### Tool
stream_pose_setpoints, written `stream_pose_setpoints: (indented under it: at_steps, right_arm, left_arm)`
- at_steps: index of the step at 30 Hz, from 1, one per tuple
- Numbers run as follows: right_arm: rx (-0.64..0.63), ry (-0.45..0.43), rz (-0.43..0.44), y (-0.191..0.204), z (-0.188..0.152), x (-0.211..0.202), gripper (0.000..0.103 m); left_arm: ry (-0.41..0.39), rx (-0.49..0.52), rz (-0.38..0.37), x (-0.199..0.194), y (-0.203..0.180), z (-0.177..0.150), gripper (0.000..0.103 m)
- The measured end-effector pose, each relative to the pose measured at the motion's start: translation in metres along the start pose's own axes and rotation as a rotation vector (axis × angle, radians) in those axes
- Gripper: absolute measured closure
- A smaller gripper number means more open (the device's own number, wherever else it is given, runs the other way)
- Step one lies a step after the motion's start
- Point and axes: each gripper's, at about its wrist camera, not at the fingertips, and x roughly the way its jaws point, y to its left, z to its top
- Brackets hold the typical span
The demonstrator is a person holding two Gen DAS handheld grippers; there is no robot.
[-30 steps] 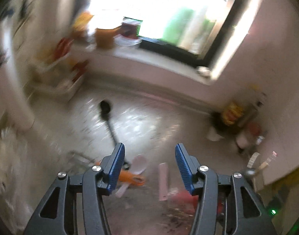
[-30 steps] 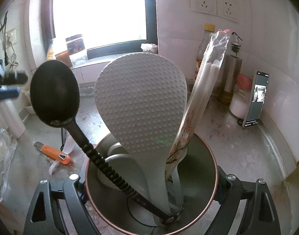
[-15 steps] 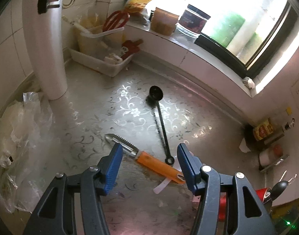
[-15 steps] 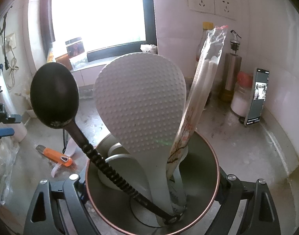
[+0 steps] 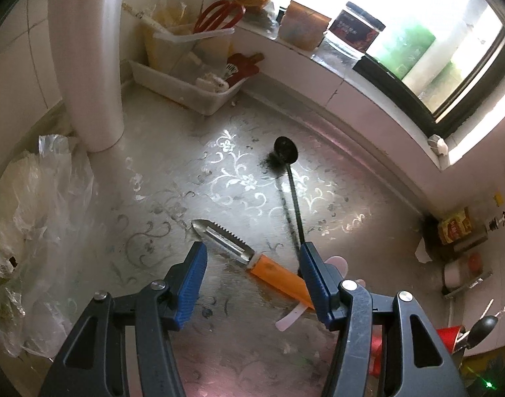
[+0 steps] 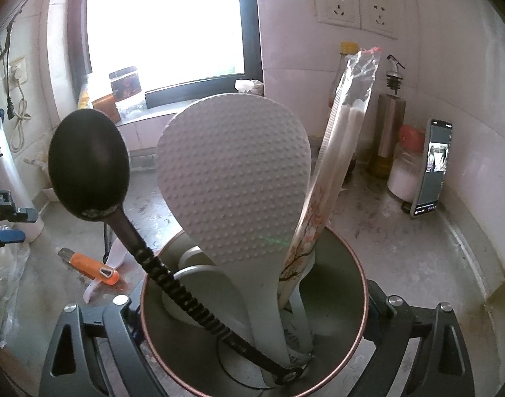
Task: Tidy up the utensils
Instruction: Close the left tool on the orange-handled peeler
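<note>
My left gripper (image 5: pixel 252 251) hangs open just above the counter, its blue pads either side of an orange-handled peeler (image 5: pixel 272 269). A black long-handled scoop (image 5: pixel 285 149) lies beyond it, and a white spoon (image 5: pixel 338 263) is partly hidden behind the right finger. In the right wrist view a metal cup (image 6: pixel 358 271) holds a black spoon (image 6: pixel 87 165), a white rice paddle (image 6: pixel 232 172) and bagged chopsticks (image 6: pixel 348 132). My right gripper (image 6: pixel 252 314) has the cup between its jaws, which are opening; the cup hides the pads. The peeler (image 6: pixel 90 266) lies to the cup's left.
A white pipe (image 5: pixel 90 59) and plastic bags (image 5: pixel 30 215) stand at the left. A white tray (image 5: pixel 186 89) of tools sits in the back corner under a sill with jars (image 5: pixel 355 29). A phone (image 6: pixel 434 165) and oil bottles (image 6: pixel 388 132) line the right wall.
The left gripper has swung round and come down close over the peeler. The right gripper's arms have spread slightly around the cup, which has not moved.
</note>
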Motion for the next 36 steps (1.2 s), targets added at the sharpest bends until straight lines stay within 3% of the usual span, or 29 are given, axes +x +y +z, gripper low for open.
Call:
stream_pose_setpoints:
  at_steps: [10, 18, 25, 29, 36]
  right_arm:
    - [0.011, 0.006, 0.001, -0.001, -0.001, 0.003, 0.007]
    - [0.013, 0.014, 0.009, -0.002, -0.001, 0.007, 0.006]
    - [0.008, 0.02, 0.011, 0.001, 0.001, 0.011, 0.006]
    - [0.006, 0.02, 0.013, 0.003, 0.002, 0.012, 0.006]
    - [0.006, 0.018, 0.013, 0.004, 0.002, 0.012, 0.005]
  left_arm:
    - [0.064, -0.106, 0.059, 0.032, 0.036, -0.003, 0.044]
    - [0.145, -0.237, -0.008, 0.06, 0.061, -0.002, 0.044]
    - [0.231, -0.292, -0.111, 0.076, 0.052, -0.005, 0.049]
    - [0.276, -0.298, -0.147, 0.087, 0.037, -0.01, 0.056]
    - [0.26, -0.27, -0.077, 0.1, 0.008, -0.005, 0.067]
